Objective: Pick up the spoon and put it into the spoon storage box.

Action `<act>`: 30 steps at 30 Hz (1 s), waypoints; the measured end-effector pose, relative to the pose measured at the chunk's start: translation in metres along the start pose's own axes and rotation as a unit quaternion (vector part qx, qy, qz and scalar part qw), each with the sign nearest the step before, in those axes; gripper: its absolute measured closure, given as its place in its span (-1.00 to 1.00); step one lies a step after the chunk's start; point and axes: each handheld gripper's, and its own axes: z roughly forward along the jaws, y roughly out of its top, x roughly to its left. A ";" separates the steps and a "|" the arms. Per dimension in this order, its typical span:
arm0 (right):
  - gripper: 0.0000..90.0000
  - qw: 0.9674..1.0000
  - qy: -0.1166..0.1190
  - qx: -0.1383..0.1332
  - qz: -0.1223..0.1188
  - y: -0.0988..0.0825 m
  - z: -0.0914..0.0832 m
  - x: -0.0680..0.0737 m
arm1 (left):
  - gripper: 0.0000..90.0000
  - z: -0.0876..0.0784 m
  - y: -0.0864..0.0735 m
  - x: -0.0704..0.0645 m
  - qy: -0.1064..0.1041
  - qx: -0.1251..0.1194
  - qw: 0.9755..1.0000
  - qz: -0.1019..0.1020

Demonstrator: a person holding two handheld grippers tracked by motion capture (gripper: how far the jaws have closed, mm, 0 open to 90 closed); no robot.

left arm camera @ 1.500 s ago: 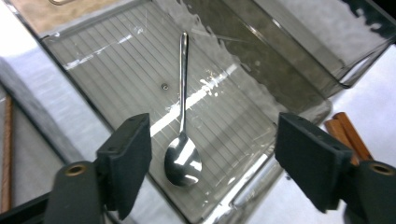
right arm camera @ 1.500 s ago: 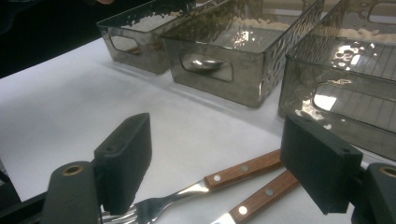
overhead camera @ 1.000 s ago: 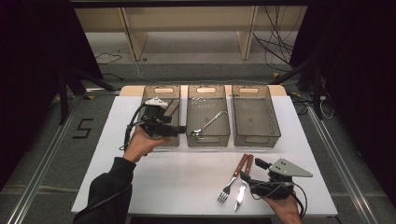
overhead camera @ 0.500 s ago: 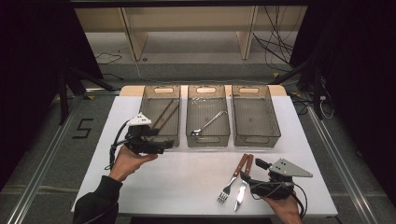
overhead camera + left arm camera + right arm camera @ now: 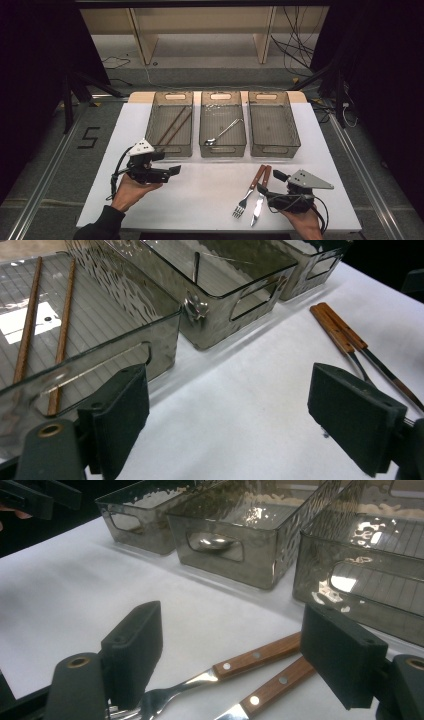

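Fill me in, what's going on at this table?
A person is sorting cutlery into three clear bins with a handheld gripper in each hand. The chopsticks lie in the left bin and a spoon in the middle bin; the right bin holds nothing. The left gripper is open and empty over bare table. The right gripper hangs open beside the fork and knife, which lie on the table, not yet gripped.
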 end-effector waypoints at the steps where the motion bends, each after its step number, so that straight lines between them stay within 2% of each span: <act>1: -0.42 1.000 0.000 0.000 0.001 0.000 0.000 0.000 | -0.64 -0.001 -0.002 0.000 0.001 -0.002 1.000 0.001; 9: -0.42 1.000 0.000 0.001 0.003 -0.001 0.000 -0.002 | -0.65 -0.010 -0.017 0.002 -0.004 -0.020 1.000 -0.005; 11: -0.42 1.000 -0.001 0.002 0.005 -0.001 0.000 -0.002 | -0.65 -0.011 -0.020 0.002 -0.004 -0.019 1.000 0.000; 19: -0.41 1.000 -0.004 0.002 0.006 -0.001 0.000 -0.002 | -0.65 -0.015 -0.028 0.002 0.009 -0.028 1.000 0.004; 30: -0.41 1.000 -0.007 0.003 0.007 -0.002 -0.001 -0.004 | -0.65 -0.021 -0.035 0.002 0.015 -0.038 0.999 0.003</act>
